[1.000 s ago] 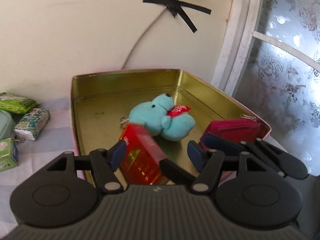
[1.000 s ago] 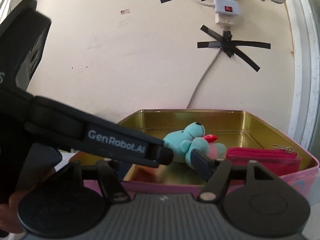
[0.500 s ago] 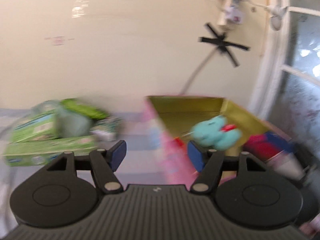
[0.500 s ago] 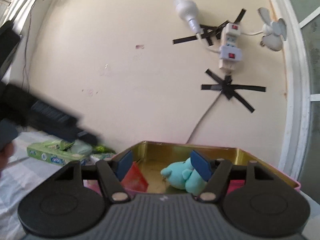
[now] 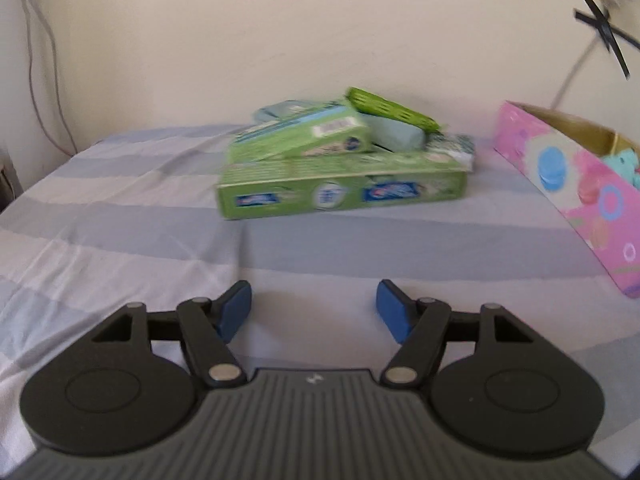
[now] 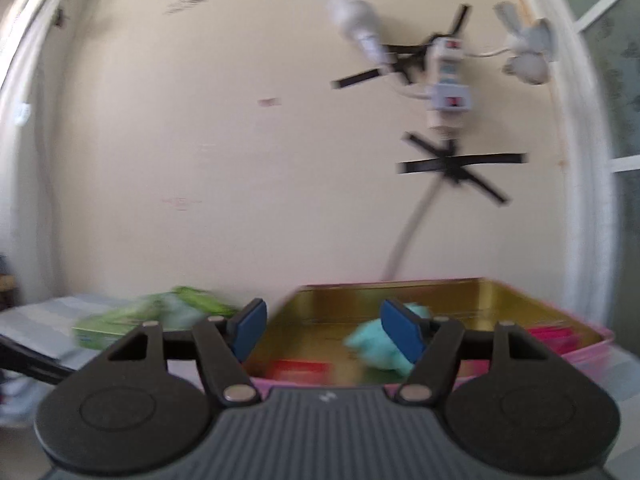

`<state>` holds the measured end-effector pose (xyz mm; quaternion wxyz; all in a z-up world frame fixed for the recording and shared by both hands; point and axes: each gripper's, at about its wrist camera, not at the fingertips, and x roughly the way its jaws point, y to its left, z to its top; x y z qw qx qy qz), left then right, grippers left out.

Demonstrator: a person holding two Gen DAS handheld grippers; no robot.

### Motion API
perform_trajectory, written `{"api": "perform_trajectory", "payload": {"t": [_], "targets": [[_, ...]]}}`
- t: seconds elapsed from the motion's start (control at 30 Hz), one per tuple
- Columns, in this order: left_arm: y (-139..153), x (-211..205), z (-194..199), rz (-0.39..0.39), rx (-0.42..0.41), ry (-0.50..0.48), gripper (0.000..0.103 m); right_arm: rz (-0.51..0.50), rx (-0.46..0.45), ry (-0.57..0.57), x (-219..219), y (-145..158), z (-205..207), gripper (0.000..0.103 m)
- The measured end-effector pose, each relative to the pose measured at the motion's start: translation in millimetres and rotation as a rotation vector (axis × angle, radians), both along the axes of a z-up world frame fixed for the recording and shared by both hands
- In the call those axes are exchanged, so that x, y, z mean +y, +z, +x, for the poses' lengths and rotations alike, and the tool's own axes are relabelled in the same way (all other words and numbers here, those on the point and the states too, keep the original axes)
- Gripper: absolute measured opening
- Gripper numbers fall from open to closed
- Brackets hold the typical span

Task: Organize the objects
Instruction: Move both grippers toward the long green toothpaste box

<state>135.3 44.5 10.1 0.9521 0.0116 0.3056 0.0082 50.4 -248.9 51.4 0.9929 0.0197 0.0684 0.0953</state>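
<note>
My left gripper [image 5: 313, 304] hovers over the striped sheet with its jaws opening and nothing between them. Beyond it lies a pile: a long green box [image 5: 340, 190], a smaller green box [image 5: 300, 136] leaning on it, a green packet [image 5: 390, 112], a pale blue pouch [image 5: 394, 134] and a tissue pack [image 5: 452, 146]. The pink tin [image 5: 560, 184] stands to the right. My right gripper [image 6: 323, 320] is open and empty in front of the tin [image 6: 440, 300], which holds a teal plush [image 6: 372, 344], a red box [image 6: 300, 370] and a magenta wallet [image 6: 556, 336].
A striped bedsheet [image 5: 120, 220] covers the surface up to the cream wall. A power strip [image 6: 446, 92] is taped to the wall, its cable dropping behind the tin. A window frame [image 6: 588, 200] borders the right side. A dark bar [image 6: 28, 364] crosses the right wrist view's left edge.
My left gripper swung left, away from the tin and the red box inside it, and now faces the green pile. The right gripper drew back a little from the tin.
</note>
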Motion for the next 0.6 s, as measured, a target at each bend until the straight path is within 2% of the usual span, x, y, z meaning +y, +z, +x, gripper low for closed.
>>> {"api": "perform_trajectory", "payload": {"t": [0.03, 0.1, 0.13, 0.27, 0.37, 0.5, 0.6], "targets": [[0, 9, 0, -0.006, -0.002, -0.001, 0.071, -0.008, 0.019, 0.042, 10, 0, 1, 0.066], [1, 17, 1, 0.056, -0.022, 0.05, 0.072, -0.018, 0.084, 0.15, 35, -3, 7, 0.066], [1, 24, 0, 0.049, -0.024, 0.073, 0.072, -0.021, 0.117, 0.193, 46, -4, 12, 0.066], [4, 58, -2, -0.139, -0.04, 0.121, 0.072, -0.043, 0.226, 0.296, 93, -9, 45, 0.066], [5, 66, -8, -0.186, -0.061, 0.148, 0.073, -0.016, 0.28, 0.302, 119, -10, 85, 0.066], [5, 68, -7, -0.216, -0.074, 0.148, 0.077, 0.064, 0.344, 0.232, 137, -15, 149, 0.066], [4, 69, -5, -0.241, -0.08, 0.144, 0.077, 0.146, 0.448, 0.226, 140, -23, 195, 0.066]]}}
